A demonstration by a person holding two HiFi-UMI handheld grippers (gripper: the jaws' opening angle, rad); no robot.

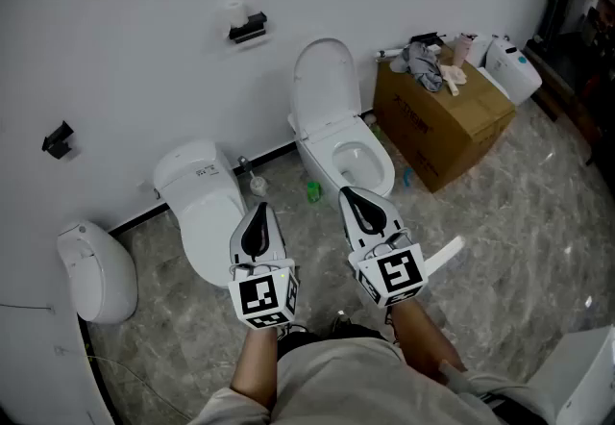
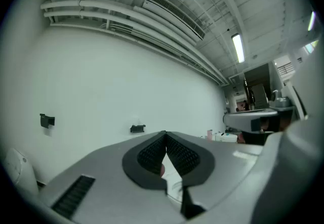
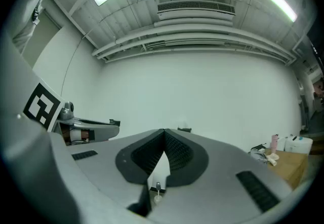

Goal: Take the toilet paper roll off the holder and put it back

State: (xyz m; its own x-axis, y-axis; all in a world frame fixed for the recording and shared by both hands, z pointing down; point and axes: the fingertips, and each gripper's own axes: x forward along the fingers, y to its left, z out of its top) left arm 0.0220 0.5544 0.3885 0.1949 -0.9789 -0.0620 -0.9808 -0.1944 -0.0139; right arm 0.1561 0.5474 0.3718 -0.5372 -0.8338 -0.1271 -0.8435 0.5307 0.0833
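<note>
1. The brown cardboard box (image 1: pixel 452 120) stood far ahead and to the right of the right gripper (image 1: pixel 348 192), with gray rags (image 1: pixel 421 61) on top.
2. The round white toilet paper roll (image 1: pixel 233 10) sat on its black holder (image 1: pixel 248 29) on the smooth wall, far ahead of both grippers.
3. The left gripper (image 1: pixel 259 209) and the right gripper were closed tight and held nothing.

Left gripper (image 2: pixel 165 135), lower centre: jaws closed, tips touching. Behind it, a white wall (image 2: pixel 101 76). A black holder (image 2: pixel 137 128) sits on the wall just above and left of the jaw tips, and a second black bracket (image 2: pixel 46 120) at centre left. Pipes (image 2: pixel 101 12) and strip lights (image 2: pixel 238 48) cross the ceiling, top and upper right.
</note>
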